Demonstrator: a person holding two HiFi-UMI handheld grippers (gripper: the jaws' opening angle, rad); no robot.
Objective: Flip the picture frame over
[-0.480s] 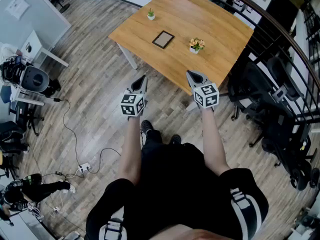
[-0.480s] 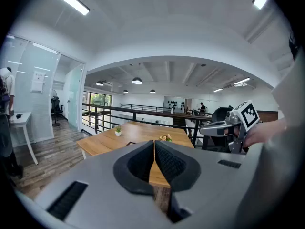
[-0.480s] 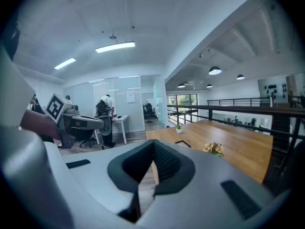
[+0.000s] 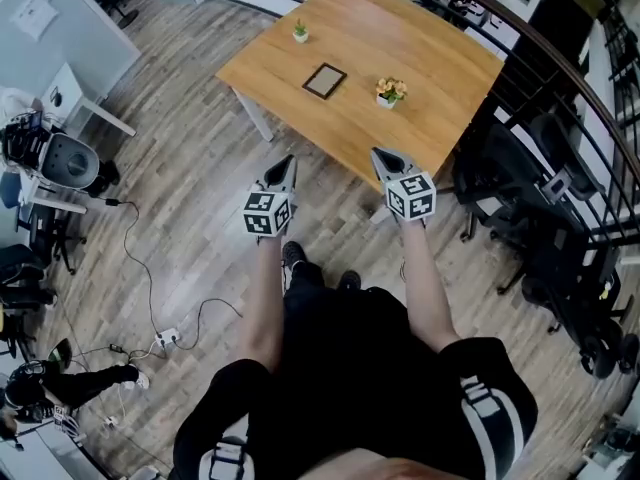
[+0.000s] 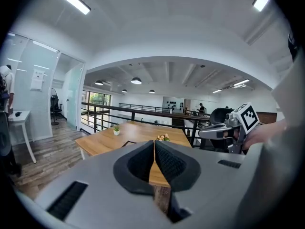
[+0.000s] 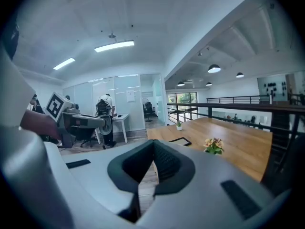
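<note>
In the head view both forearms reach forward side by side above the wood floor, with the left gripper [image 4: 285,164] and right gripper [image 4: 380,155] pointing slightly downward toward the near edge of the table [image 4: 440,58]. The picture frame [image 4: 325,80] lies flat on the tabletop between a small green plant [image 4: 300,30] and a flower pot [image 4: 389,90], well apart from both tongs. The left gripper view shows its jaws pressed together with nothing between them. In the right gripper view the jaws are likewise closed and empty, with the frame ahead on the table.
</note>
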